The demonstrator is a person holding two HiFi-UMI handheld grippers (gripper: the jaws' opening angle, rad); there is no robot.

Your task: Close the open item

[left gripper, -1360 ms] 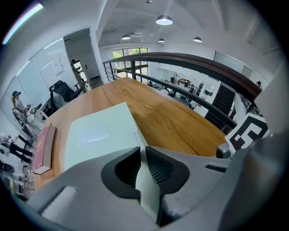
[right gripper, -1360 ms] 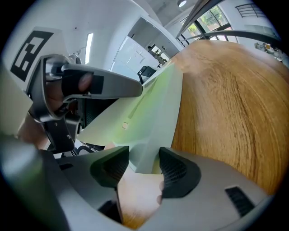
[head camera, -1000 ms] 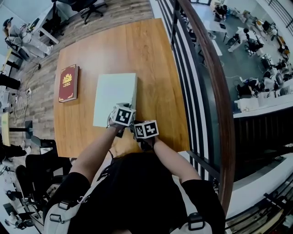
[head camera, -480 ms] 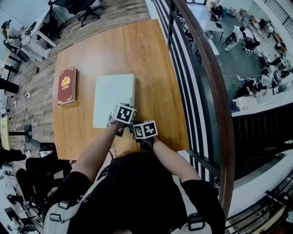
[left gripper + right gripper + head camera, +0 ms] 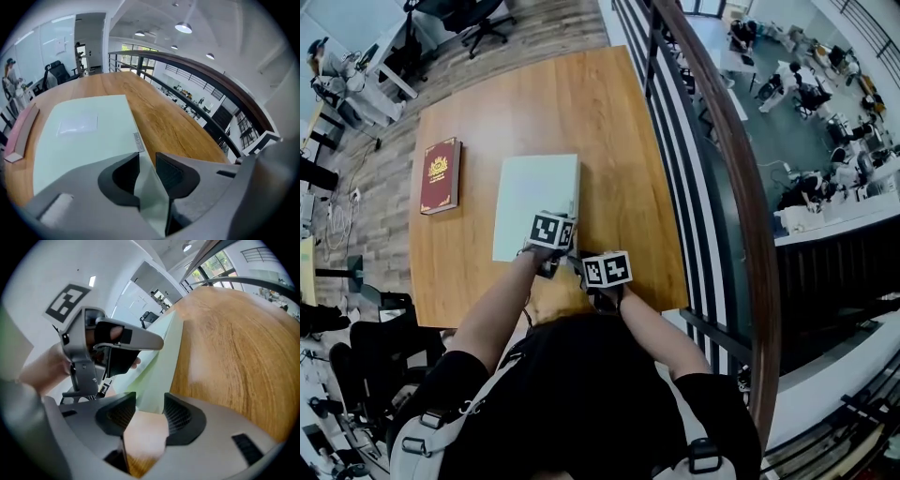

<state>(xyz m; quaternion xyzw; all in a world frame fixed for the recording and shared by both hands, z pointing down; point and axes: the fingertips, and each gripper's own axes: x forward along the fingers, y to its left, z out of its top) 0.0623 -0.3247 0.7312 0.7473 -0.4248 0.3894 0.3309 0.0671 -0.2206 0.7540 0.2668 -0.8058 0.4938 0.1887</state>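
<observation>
ok so there's a pale green flat rectangular case (image 5: 530,202) lying flat in the middle of a brown wooden table (image 5: 609,112), lid down as far as I can see. It has a lighter rectangle on top and a small silver tab on its right edge. A dark red hardcover book with gold print (image 5: 440,173) sits well apart from it, near the table's left edge, also lying flat

The left gripper (image 5: 146,159) is at the case's near right corner. That corner pokes up between its fingers, and the jaws are opening, with a bit of gap showing on the left side, so it doesn't look like a real pinch

The right gripper (image 5: 149,401) is just beside the left one, a little closer to the person. Its fingers are spread wide and closing a touch, with only blurry bare wood between them. The case's near edge is just past its tips, not touching

A dark railing with a wooden handrail (image 5: 722,141) runs along the table's right side
</observation>
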